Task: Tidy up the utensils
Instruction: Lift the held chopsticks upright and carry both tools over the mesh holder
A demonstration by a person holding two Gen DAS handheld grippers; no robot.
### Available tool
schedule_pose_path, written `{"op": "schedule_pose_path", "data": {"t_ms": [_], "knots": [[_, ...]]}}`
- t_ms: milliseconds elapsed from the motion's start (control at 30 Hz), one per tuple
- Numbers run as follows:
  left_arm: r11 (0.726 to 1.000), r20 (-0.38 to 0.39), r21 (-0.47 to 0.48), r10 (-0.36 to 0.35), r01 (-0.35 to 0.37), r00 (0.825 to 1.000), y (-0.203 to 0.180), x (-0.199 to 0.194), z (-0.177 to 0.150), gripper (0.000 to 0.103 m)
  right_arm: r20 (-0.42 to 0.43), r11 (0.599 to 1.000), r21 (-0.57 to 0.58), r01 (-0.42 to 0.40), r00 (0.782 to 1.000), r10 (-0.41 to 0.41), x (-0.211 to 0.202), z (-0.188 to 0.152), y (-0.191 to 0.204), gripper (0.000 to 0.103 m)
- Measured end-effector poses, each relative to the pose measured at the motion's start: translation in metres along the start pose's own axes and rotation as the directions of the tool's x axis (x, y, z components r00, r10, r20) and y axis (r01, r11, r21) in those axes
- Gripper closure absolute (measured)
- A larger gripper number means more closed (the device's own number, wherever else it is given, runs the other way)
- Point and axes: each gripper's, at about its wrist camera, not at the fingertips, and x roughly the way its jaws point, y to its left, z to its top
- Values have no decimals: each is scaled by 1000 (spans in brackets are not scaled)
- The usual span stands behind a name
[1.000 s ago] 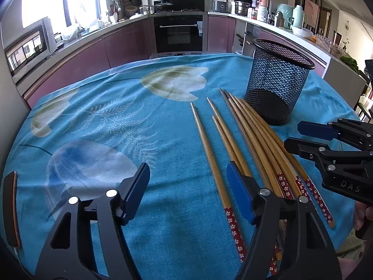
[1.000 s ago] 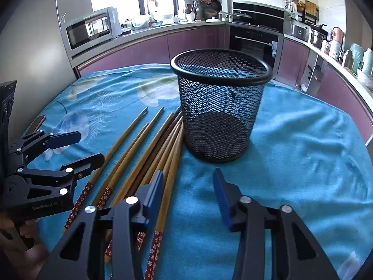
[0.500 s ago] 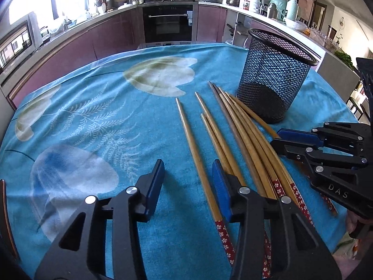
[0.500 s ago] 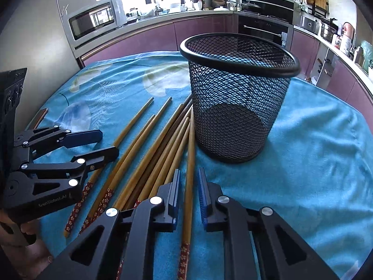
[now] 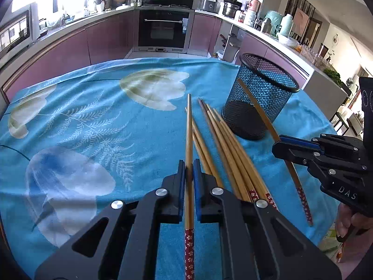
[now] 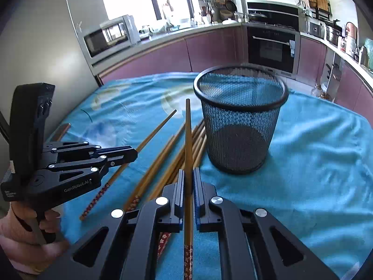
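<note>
My left gripper has just been closing and now clamps one chopstick between its blue pads; the shaft runs forward between the jaws, and its red flowered end shows behind them. The remaining chopsticks lie fanned on the blue floral cloth covering the counter, just right of the clamped one. A black mesh basket stands upright near their far tips. At right, my right gripper is closed on a second chopstick, which slants across the front of the basket. A hand grips its handle at the frame edge.
</note>
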Motion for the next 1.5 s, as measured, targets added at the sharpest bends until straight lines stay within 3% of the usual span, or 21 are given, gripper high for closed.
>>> {"op": "schedule_pose_path", "data": {"t_ms": [267, 567, 733, 1033, 1167, 1500], "knots": [[992, 107, -11, -122, 124, 987, 1, -55, 24, 95, 138, 999, 16, -44, 990, 41, -44, 20, -3, 97], [969, 243, 0, -241, 249, 940, -6, -113, 57, 95, 262, 998, 3, -58, 963, 55, -74, 50, -13, 97], [965, 310, 25, -255, 261, 916, -20, -134, 86, 96, 315, 998, -10, -58, 947, 58, -90, 75, -21, 97], [957, 356, 67, -287, 282, 889, -48, -146, 137, 96, 402, 1000, 10, -23, 916, 17, -111, 109, -41, 97], [962, 337, 92, -273, 257, 901, -64, -136, 150, 96, 401, 1000, 20, -13, 916, 4, -104, 117, -49, 97], [971, 182, 101, -231, 215, 956, -84, -64, 145, 96, 198, 1000, 28, -9, 980, 4, -40, 101, -59, 97]]}}
